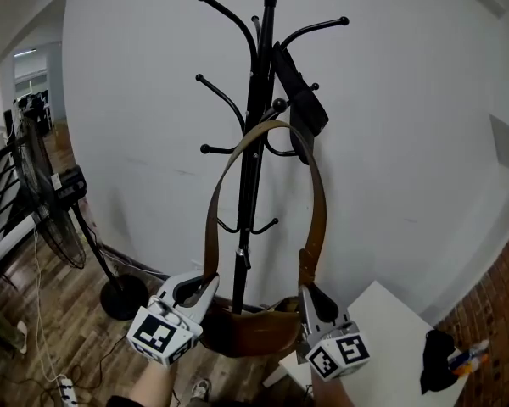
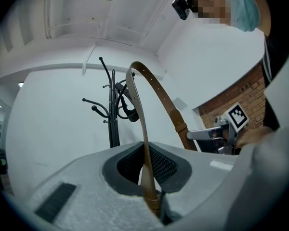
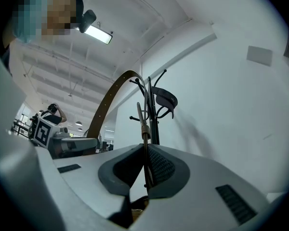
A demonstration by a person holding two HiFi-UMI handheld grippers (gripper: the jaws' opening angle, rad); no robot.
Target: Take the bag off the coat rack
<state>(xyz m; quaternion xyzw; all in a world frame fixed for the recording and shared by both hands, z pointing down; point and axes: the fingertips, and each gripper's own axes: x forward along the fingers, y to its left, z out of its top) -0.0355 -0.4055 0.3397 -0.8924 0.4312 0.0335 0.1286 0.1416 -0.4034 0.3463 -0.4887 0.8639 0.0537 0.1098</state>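
The left tool (image 1: 205,285) at 7 o'clock and the right tool (image 1: 310,295) at 5 o'clock each clench the strap (image 1: 212,206) of a brown bag (image 1: 254,333) before the coat rack (image 1: 261,49).

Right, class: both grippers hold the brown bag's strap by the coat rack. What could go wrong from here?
The strap arches close to a hook on the coat rack; it may snag and tip the rack. The black item hanging alongside could get knocked off.

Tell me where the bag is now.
Head view, bottom centre: the bag hangs between the left gripper and right gripper, its strap arching up by the coat rack.
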